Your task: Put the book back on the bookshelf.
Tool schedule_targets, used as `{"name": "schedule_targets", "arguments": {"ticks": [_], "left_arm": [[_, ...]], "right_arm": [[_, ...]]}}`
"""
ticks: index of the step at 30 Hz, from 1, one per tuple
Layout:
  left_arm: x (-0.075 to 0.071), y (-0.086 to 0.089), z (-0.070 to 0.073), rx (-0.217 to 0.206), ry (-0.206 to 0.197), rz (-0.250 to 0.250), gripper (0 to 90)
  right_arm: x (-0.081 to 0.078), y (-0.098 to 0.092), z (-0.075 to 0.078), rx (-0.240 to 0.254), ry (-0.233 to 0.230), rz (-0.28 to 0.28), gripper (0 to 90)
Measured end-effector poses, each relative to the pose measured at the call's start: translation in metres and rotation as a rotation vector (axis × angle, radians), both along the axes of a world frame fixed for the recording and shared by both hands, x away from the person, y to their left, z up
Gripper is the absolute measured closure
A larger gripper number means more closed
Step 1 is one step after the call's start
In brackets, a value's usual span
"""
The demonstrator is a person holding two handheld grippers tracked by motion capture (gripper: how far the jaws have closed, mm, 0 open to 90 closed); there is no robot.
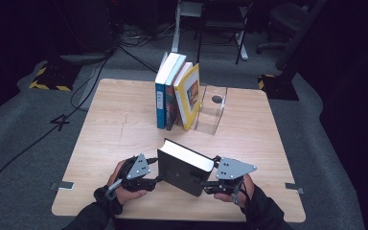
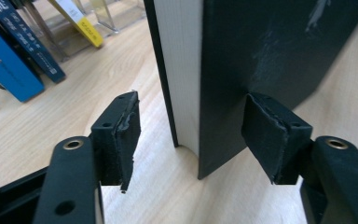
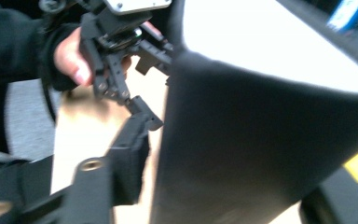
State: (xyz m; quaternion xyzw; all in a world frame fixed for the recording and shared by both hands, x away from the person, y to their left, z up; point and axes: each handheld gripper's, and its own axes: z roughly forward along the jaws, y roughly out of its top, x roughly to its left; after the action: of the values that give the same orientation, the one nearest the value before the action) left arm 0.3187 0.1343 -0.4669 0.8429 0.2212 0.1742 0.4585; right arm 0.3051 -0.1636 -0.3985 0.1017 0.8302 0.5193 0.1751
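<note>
The black book (image 1: 184,167) stands tilted near the front edge of the tabletop (image 1: 115,124), its white page block facing up and to the left, between the two hands.

The left hand-held gripper (image 1: 157,180) meets the book's lower left corner. In the left gripper view its jaws stand fairly wide: the right-hand pad lies against the scuffed black cover (image 2: 279,56), while the other pad (image 2: 123,135) hangs clear of the page block (image 2: 179,65), so nothing is clamped. The book's corner rests on the wood there.

The right hand-held gripper (image 1: 205,187) sits at the book's lower right edge. Its own view is blurred; the dark cover (image 3: 256,140) sits between its jaws, one jaw is cut off at the frame's corner, and whether the pads press cannot be told.

Behind, mid-tabletop, a row of books leans against a clear acrylic bookend (image 1: 212,112): a blue book (image 1: 160,103), a darker one (image 1: 171,108) and a yellow-covered book (image 1: 190,96). Their spines carry print too small to read. A dark number 4 (image 1: 60,121) is marked on the grey floor to the left.
</note>
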Motion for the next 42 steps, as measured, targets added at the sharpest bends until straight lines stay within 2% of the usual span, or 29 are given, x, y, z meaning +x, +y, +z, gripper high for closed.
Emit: {"name": "schedule_targets", "arguments": {"ticks": [2,4,5,6,16,19,21,23,26,29,32,33,34,35,36,37,38,41,42], "left_arm": [[0.000,-0.007,0.000,0.007,-0.013,0.012,42.5],[0.002,-0.018,0.001,0.007,-0.023,-0.001,43.0],[0.002,-0.018,0.001,0.007,-0.023,-0.001,43.5],[0.003,-0.023,0.002,0.012,-0.035,-0.005,43.3],[0.019,-0.051,-0.001,-0.011,-0.029,-0.029,39.9],[0.021,-0.054,-0.001,-0.017,-0.026,-0.035,40.2],[0.023,-0.054,-0.001,-0.019,-0.018,-0.029,38.9],[0.023,-0.054,-0.001,-0.019,-0.011,-0.030,36.9],[0.021,-0.054,-0.001,-0.021,0.005,-0.023,35.3],[0.021,-0.054,-0.002,-0.011,0.011,-0.024,33.7],[0.019,-0.049,-0.004,0.025,0.052,-0.022,31.9],[0.019,-0.049,-0.004,0.025,0.052,-0.022,31.2],[0.017,-0.044,-0.005,0.049,0.061,-0.018,31.2],[0.016,-0.041,-0.006,0.052,0.072,-0.017,31.0],[0.015,-0.031,-0.008,0.055,0.122,-0.019,28.2],[0.013,-0.025,-0.009,0.061,0.139,-0.002,27.6],[0.013,-0.025,-0.009,0.061,0.139,-0.002,27.5],[0.004,-0.006,-0.015,0.117,0.160,0.024,22.7],[0.001,0.000,-0.018,0.122,0.170,0.024,22.7]], "right_arm": [[-0.003,-0.002,0.000,-0.007,-0.016,-0.040,47.8],[-0.003,-0.007,0.001,-0.007,-0.012,-0.056,48.2],[-0.003,-0.007,0.001,-0.007,-0.012,-0.056,48.2],[-0.002,-0.014,0.001,-0.005,-0.006,-0.066,48.3],[0.000,-0.037,0.006,-0.029,0.009,-0.120,48.0],[0.001,-0.040,0.008,-0.013,0.034,-0.131,48.1],[0.001,-0.041,0.011,-0.025,0.053,-0.147,48.0],[0.000,-0.039,0.015,-0.060,0.060,-0.157,47.5],[-0.001,-0.038,0.028,-0.064,0.072,-0.169,45.8],[0.001,-0.035,0.035,-0.106,0.097,-0.179,44.5],[0.006,-0.030,0.039,-0.124,0.126,-0.183,43.8],[0.006,-0.030,0.039,-0.124,0.126,-0.183,43.8],[0.007,-0.028,0.040,-0.131,0.132,-0.184,43.8],[0.010,-0.026,0.040,-0.137,0.137,-0.179,43.5],[0.013,-0.024,0.039,-0.141,0.153,-0.180,43.2],[0.014,-0.023,0.039,-0.136,0.162,-0.178,43.9],[0.014,-0.023,0.039,-0.136,0.162,-0.178,43.9],[0.015,-0.022,0.036,-0.122,0.169,-0.180,44.3],[0.015,-0.022,0.036,-0.115,0.169,-0.178,44.4]]}}
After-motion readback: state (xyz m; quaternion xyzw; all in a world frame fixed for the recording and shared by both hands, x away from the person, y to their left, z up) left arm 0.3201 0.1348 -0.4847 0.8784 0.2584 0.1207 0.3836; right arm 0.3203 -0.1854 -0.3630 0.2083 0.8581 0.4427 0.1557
